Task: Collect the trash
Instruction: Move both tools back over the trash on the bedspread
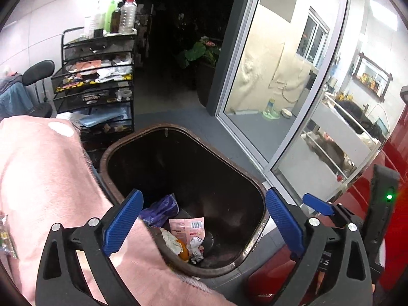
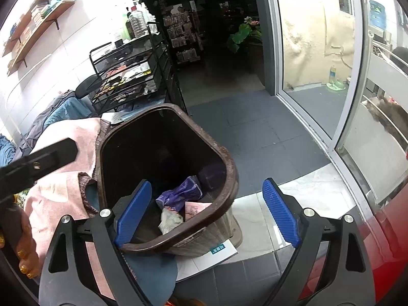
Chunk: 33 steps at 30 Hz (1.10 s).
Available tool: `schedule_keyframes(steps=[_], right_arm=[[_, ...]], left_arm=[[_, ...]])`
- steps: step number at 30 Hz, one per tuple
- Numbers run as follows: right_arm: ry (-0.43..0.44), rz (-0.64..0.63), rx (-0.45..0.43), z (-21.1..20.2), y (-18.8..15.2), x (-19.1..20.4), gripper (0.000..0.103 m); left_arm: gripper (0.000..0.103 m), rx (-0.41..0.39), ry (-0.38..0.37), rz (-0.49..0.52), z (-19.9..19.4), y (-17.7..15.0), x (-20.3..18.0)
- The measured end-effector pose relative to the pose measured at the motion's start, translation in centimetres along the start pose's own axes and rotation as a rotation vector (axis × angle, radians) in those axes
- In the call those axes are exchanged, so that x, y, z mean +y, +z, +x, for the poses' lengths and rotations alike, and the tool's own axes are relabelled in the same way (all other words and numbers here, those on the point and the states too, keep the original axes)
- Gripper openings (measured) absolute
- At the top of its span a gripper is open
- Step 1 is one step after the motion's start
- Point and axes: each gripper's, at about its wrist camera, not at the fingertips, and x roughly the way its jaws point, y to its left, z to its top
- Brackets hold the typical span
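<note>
In your left wrist view, your left claw point(image 1: 201, 225) is hanging released above the brown trash bin point(image 1: 122, 145), its blue pads point(image 1: 122, 225) spread wide and gripping nothing. The bin is standing on the floor point(image 1: 183, 122), and down at its bottom a purple wrapper point(image 1: 160, 209), a pink packet point(image 1: 187, 228) and crumpled white paper point(image 1: 170, 239) are lying together against the near wall. A pink cloth point(image 1: 43, 178) is filling the left of this view and is crossing the bin's near-left rim. A black mesh rack point(image 1: 94, 86) is standing beyond the bin, with bottles on top. In your right wrist view, your right claw point(image 2: 207, 213) is likewise hanging released, jaws wide apart, its left pad point(image 2: 134, 213) sitting over the bin's point(image 2: 229, 178) near rim and its right pad over pale floor point(image 2: 255, 219) beside the bin. The same purple wrapper point(image 2: 179, 195), pink packet point(image 2: 195, 207) and white paper point(image 2: 169, 220) are showing inside. The bin is resting partly on a white sheet point(image 2: 216, 253) lying on the floor.
</note>
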Motion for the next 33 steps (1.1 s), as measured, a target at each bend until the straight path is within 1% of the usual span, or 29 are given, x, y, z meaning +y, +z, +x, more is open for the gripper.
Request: schedule_keyframes(steps=[5, 11, 17, 20, 23, 25, 29, 33], right_arm=[[0.042, -0.032, 0.002, -0.1, 0.1, 1.7, 0.088], [0.131, -0.11, 0.007, -0.3, 0.0, 5.9, 0.088], [0.226, -0.201, 0.021, -0.6, -0.6, 10.8, 0.088], [0.273, -0.25, 0.03, -0.7, -1.1, 13.3, 0.088], [0.313, -0.299, 0.038, -0.9, -1.6, 15.9, 0.088], [0.338, -0.33, 0.037, -1.2, -1.9, 17.4, 0.088], [0.392, -0.384, 0.037, -1.5, -1.9, 20.9, 0.088], [0.429, -0.437, 0.037, -1.7, -2.0, 23.7, 0.088]], left_arm=[[0.097, -0.045, 0.051, -0.013, -2.9, -0.7, 1.3], [0.097, -0.087, 0.139, -0.031, -6.5, -2.6, 3.9], [0.097, -0.105, 0.259, -0.072, -9.9, -4.8, 7.5], [0.097, -0.115, 0.309, -0.111, -11.6, -5.8, 9.6], [0.097, -0.123, 0.373, -0.137, -13.2, -6.8, 11.8], [0.093, -0.121, 0.421, -0.158, -14.0, -7.3, 13.5], [0.086, -0.113, 0.473, -0.229, -15.5, -8.3, 16.9], [0.081, -0.09, 0.534, -0.263, -16.0, -8.8, 20.2]])
